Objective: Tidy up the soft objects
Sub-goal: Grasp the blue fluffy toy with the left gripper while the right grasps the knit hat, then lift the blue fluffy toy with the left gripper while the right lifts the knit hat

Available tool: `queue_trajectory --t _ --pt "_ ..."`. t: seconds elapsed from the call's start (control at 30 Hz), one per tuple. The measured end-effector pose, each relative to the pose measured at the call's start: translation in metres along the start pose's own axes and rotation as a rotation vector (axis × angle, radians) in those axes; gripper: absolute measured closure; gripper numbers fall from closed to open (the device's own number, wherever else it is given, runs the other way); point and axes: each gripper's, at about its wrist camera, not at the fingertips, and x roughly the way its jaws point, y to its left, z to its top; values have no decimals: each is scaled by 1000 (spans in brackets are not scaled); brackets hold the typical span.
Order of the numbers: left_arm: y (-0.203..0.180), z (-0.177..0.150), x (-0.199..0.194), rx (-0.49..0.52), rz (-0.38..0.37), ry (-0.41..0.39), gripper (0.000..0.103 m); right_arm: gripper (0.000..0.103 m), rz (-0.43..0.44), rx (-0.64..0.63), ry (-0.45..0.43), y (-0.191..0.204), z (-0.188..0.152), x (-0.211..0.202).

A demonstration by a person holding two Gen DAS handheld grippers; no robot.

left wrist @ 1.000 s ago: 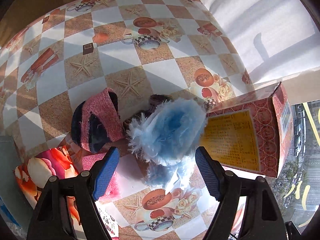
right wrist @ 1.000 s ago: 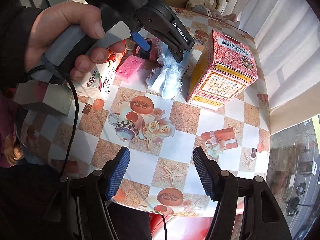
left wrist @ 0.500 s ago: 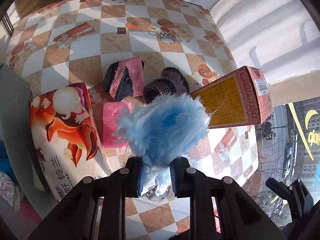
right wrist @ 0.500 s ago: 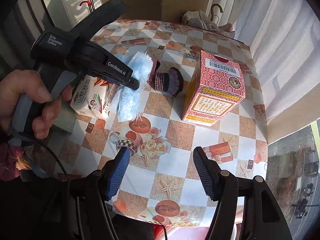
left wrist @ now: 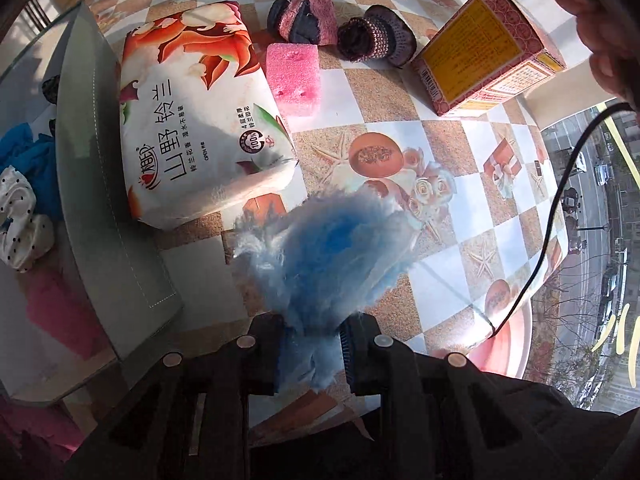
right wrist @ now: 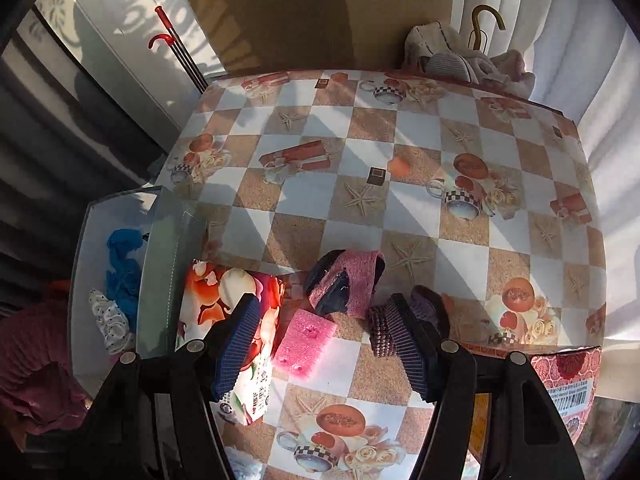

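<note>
Two grippers work over the checkered table [right wrist: 400,200]. Nearest the left wrist camera, the left gripper [left wrist: 310,354] has its jaws pressed in on the lower end of a fluffy blue duster [left wrist: 324,252], which bushes out above the fingers and hangs over the table's near edge, clear of the surface. Just beyond the duster lies a white tissue pack [left wrist: 192,116] with orange flowers, and this pack serves as the landmark for the rest.

Left of the tissue pack, touching or almost touching its long side, stands the grey fabric wall of a storage bin [left wrist: 100,184]. Inside the bin lie a blue cloth [left wrist: 28,160] and a white dotted cloth [left wrist: 20,224]. Right of the pack, just beside its far end, sits a pink sponge [left wrist: 294,76]. Beyond the sponge, off the pack's far right corner, a pink and navy folded item [left wrist: 304,20] rests on the table, with a purple knitted piece [left wrist: 372,38] just beside it, farther right of the pack. Well to the right of the pack stands a red and yellow carton [left wrist: 484,52].

In the right wrist view, the right gripper [right wrist: 320,344] holds its jaws spread wide with nothing between them, hovering above the sponge and the pack's right edge. Far beyond the pack, at the table's back edge, sits a heap of pale clothing [right wrist: 460,60].
</note>
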Motion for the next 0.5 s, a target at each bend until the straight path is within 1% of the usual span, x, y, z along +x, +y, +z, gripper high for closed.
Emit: queue_trajectory --t 0.07,0.17,0.2,0.27,0.3,0.33,0.37,0.4,0.43,0.5 --pt "-2 -2 3 21 15 5 78 36 -49 0 40 0 12 30" --pt "0 -3 5 28 8 16 78 36 -107 -20 98 3 21 70" --pt "1 -3 6 30 5 19 77 36 -126 -31 125 4 22 85" --pt "2 -5 10 35 5 26 77 36 -152 -64 213 7 20 113" --pt "2 -6 13 33 6 34 77 55 -165 -80 242 7 16 123" --pt "2 -5 18 30 10 45 77 62 -151 -84 248 7 13 128" --pt "2 -6 22 31 24 54 77 74 -159 -92 219 7 12 124" --pt "1 -4 26 32 36 60 77 81 -128 -83 201 6 12 116" --pt "2 -4 30 30 38 65 77 81 -95 -72 178 5 11 104" --pt "3 -3 38 25 37 79 77 81 -66 -87 98 6 6 70"
